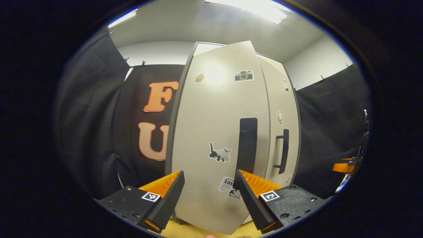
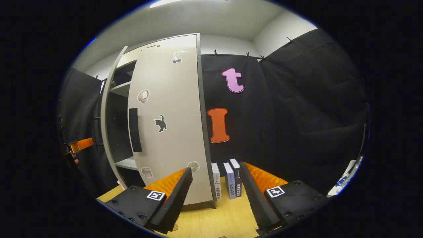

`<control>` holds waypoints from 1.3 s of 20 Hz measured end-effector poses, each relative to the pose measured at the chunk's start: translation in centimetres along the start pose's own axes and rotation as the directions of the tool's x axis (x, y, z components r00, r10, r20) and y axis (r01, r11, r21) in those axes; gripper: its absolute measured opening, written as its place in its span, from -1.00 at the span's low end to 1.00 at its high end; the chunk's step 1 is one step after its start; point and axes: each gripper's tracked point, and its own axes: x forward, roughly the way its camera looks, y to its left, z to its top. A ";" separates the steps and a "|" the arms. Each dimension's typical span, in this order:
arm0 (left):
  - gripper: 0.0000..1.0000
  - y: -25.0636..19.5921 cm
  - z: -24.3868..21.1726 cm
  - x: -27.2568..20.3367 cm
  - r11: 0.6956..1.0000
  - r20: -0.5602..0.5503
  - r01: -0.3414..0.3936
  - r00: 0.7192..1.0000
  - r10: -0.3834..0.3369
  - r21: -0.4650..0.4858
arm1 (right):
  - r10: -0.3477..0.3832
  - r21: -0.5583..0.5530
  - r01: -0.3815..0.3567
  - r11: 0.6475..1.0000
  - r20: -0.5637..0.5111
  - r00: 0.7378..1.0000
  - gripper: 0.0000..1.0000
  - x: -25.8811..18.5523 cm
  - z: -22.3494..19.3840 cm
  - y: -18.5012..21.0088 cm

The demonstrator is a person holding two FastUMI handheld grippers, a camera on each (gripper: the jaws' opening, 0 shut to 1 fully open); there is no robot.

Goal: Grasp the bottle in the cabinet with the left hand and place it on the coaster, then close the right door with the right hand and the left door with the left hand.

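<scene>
Cabinet [image 2: 115, 132] interior mostly hidden behind right door [image 2: 172, 125]. Other gripper [image 2: 81, 144] cut at edge. Book [image 2: 230, 180] labels too small.

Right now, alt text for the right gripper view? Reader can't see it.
The right gripper, jaws open and empty, faces a pale cabinet's right door, nearly closed, with shelves visible through the gap on its left. Three books stand on the wooden table beside the cabinet, and the other gripper's orange finger shows at far left.
</scene>
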 end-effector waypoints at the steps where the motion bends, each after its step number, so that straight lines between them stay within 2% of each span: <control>1: 0.93 -0.7 -0.3 0.7 1.000 -0.002 0.018 1.000 -0.018 -0.010 | -0.010 -0.001 0.010 1.000 0.005 1.000 0.90 -0.3 0.2 -0.4; 3: 0.83 -1.2 -0.5 2.0 0.999 -0.003 0.023 1.000 -0.023 -0.028 | -0.029 0.000 0.029 1.000 0.013 0.999 0.90 -0.9 0.5 -1.2; 6: 0.88 -1.4 -0.8 3.4 0.999 0.006 0.030 1.000 -0.030 -0.038 | -0.058 -0.006 0.058 0.998 0.021 0.998 0.90 -1.6 0.9 -2.4; 7: 0.83 -1.6 -0.7 4.0 0.999 0.007 0.035 0.999 -0.035 -0.036 | -0.067 -0.009 0.067 0.998 0.022 0.998 0.90 -1.8 0.9 -2.8; 9: 0.94 -2.2 -0.9 5.1 0.999 -0.004 0.042 0.999 -0.042 -0.029 | -0.082 -0.010 0.082 0.997 0.026 0.996 0.90 -2.0 1.1 -3.4; 10: 0.89 -2.5 -1.2 5.7 0.999 -0.007 0.042 0.999 -0.042 -0.028 | -0.086 -0.007 0.086 0.996 0.029 0.996 0.90 -2.2 1.2 -3.6; 11: 0.94 -2.7 -1.5 6.2 0.999 -0.010 0.041 0.999 -0.041 -0.026 | -0.090 -0.002 0.090 0.996 0.032 0.995 0.90 -2.3 1.1 -3.7; 17: 0.89 -3.2 -2.3 8.3 0.998 -0.007 0.030 1.000 -0.030 -0.054 | -0.094 0.010 0.094 0.996 0.008 0.996 0.90 -2.0 0.2 -3.9; 22: 0.89 -3.1 -0.1 6.4 0.999 0.022 0.018 1.000 -0.017 -0.035 | -0.050 0.011 0.050 0.999 0.000 0.999 0.90 -1.4 0.2 -2.4; 25: 0.94 -2.6 1.5 2.8 1.000 0.043 -0.019 0.999 0.019 0.004 | -0.003 0.016 0.003 1.000 0.005 1.000 0.90 -0.8 0.0 -0.6; 26: 0.89 -2.5 2.0 1.4 0.999 0.052 -0.030 0.998 0.029 0.015 | 0.013 0.018 -0.013 1.000 0.002 1.000 0.90 -0.6 -0.3 0.1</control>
